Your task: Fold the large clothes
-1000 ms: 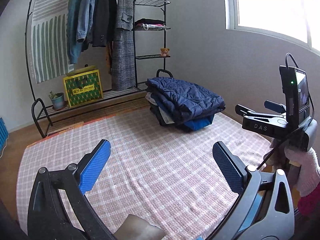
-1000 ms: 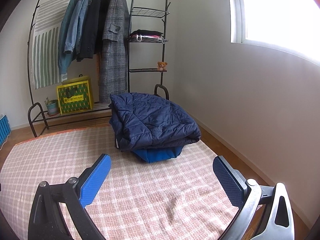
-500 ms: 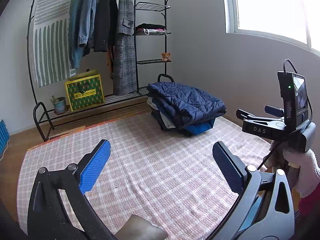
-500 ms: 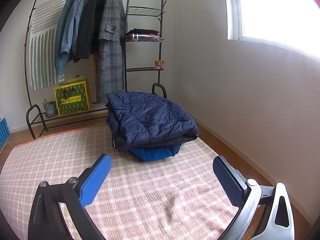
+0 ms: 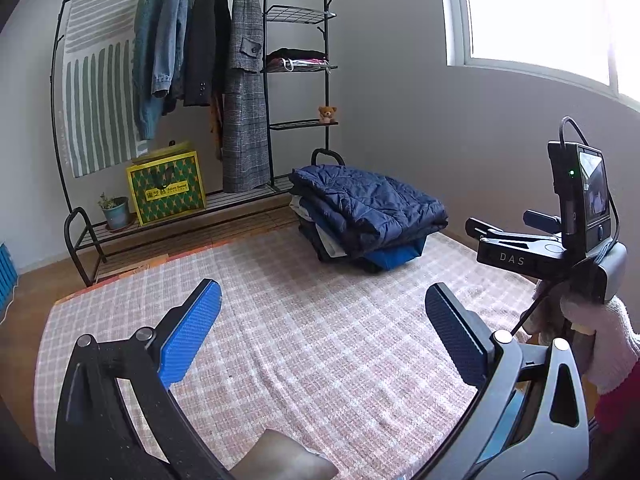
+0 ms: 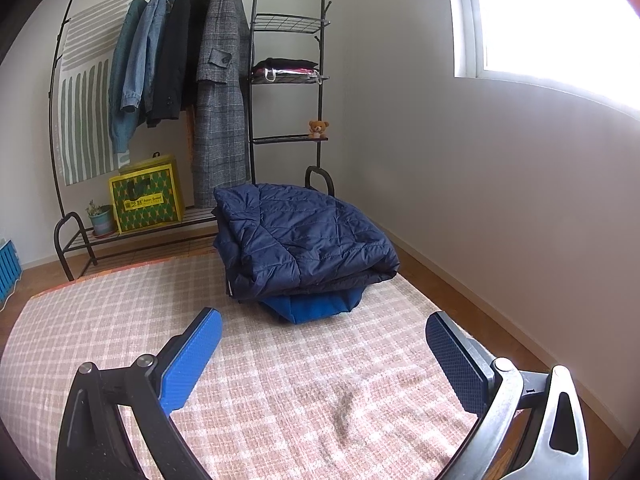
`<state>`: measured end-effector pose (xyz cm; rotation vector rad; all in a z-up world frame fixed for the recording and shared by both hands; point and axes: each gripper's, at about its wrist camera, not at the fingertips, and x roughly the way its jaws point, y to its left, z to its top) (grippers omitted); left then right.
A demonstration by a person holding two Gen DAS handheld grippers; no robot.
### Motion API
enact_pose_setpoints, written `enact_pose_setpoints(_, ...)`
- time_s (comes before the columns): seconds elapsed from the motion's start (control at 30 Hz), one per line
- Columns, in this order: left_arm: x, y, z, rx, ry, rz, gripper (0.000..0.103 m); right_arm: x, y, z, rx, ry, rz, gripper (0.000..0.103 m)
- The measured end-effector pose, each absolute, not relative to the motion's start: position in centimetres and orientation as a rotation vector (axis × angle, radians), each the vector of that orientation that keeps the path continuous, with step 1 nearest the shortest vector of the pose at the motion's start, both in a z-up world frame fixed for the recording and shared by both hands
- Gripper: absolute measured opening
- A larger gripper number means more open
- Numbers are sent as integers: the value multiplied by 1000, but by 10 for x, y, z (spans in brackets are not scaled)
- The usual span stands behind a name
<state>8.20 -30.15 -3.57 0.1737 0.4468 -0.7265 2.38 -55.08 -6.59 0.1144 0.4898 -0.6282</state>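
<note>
A folded navy quilted jacket [image 5: 368, 204] lies on top of a stack of folded clothes, with a blue garment [image 5: 396, 256] under it, at the far edge of the pink checked rug [image 5: 304, 320]. The jacket [image 6: 304, 236] also shows in the right wrist view, with the blue garment [image 6: 316, 306] beneath. My left gripper [image 5: 322, 334] is open and empty above the rug, well short of the stack. My right gripper [image 6: 324, 354] is open and empty, nearer the stack. The right gripper's body [image 5: 560, 248], held by a white-gloved hand, shows at the right of the left wrist view.
A black clothes rack [image 5: 268, 80] with hanging coats and wire shelves stands against the far wall. A yellow-green box [image 5: 166, 188] and a potted plant [image 5: 114, 210] sit on its low shelf. A wall and window [image 6: 540, 20] lie to the right. Wood floor surrounds the rug.
Both cameras have tilted or risen slightly, so the stack and the rack sit lower in the views. Both grippers stay open and empty.
</note>
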Motion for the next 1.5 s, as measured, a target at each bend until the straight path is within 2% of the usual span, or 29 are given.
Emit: enact_pose_setpoints(1.5, 80, -292, -26, 155, 407, -693, 103, 29, -546, -72, 107, 511, -617, 103)
